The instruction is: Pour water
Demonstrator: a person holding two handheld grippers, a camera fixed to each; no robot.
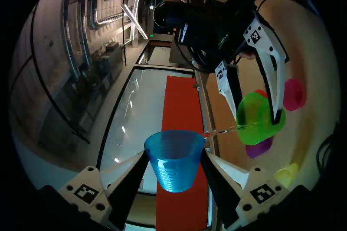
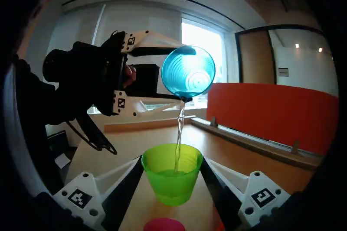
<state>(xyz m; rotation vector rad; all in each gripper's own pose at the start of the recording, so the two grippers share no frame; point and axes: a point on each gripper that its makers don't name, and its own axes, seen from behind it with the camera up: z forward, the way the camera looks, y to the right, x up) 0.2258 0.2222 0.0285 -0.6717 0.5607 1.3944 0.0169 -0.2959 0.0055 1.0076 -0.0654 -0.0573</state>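
My left gripper point(image 1: 174, 171) is shut on a blue cup point(image 1: 174, 158), which lies tipped on its side. In the right gripper view the blue cup point(image 2: 188, 71) hangs above, mouth toward the camera, with the left gripper point(image 2: 149, 68) holding it. A thin stream of water point(image 2: 179, 138) falls from its rim into the green cup point(image 2: 172, 179). My right gripper point(image 2: 172, 184) is shut on that green cup, upright, with some water in it. The left gripper view shows the green cup point(image 1: 259, 119) and the right gripper point(image 1: 256, 101) farther off, with the stream point(image 1: 221, 132) between the cups.
A wooden table point(image 2: 225, 148) lies below, with a red partition point(image 2: 277, 114) along its far edge. A pink cup point(image 1: 294, 94), a purple cup point(image 1: 259, 148) and a yellow cup point(image 1: 286, 174) stand on the table. A pink cup rim point(image 2: 164, 225) sits just under the green cup.
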